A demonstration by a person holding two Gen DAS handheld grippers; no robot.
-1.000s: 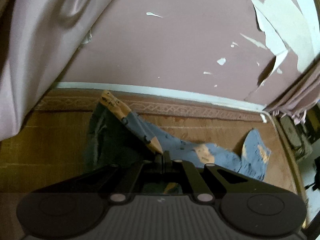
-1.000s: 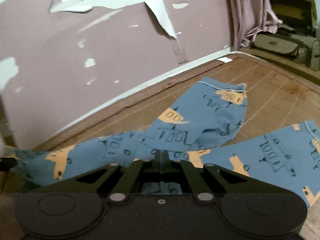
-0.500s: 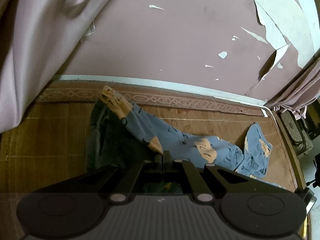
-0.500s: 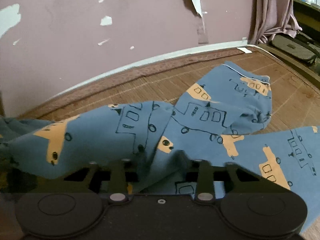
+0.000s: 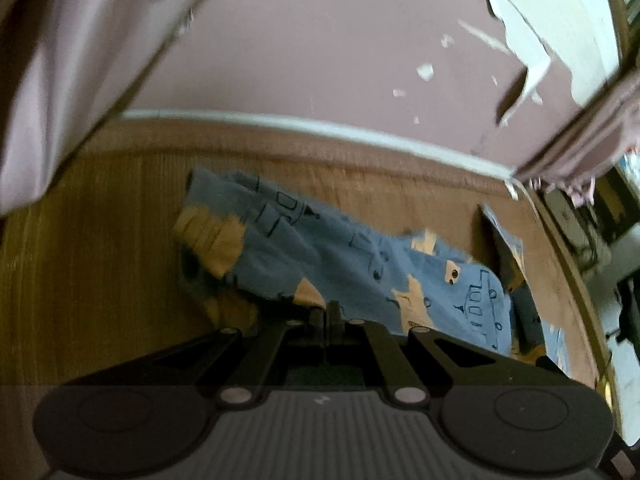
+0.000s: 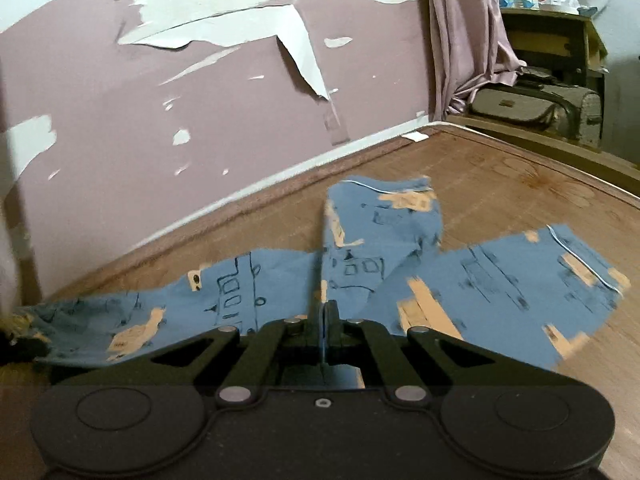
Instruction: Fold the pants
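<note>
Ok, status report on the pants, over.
Left hand-held gripper shut on pants. Right hand-held gripper shut on pants too. Legs splayed on mat, unfolded. Nothing in the way.

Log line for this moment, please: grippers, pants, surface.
left gripper: shut on pants | right gripper: shut on pants | pants: blue printed, spread unfolded, both legs splayed | surface: woven mat by wall

Wall (image 6: 240, 120): mauve paint, peeling in large flakes to white underneath; a loose curl hangs at 12 o'clock in the right wrist view. White baseboard (image 5: 320, 126) runs along its foot. Woven brown mat (image 6: 520, 184) covers the floor, faint flower print at 2 o'clock. Mauve curtain (image 6: 464, 32) at 1 o'clock; grey bag (image 6: 532, 110) beside it, wooden shelf (image 6: 552, 36) above. Lighting dim.
</note>
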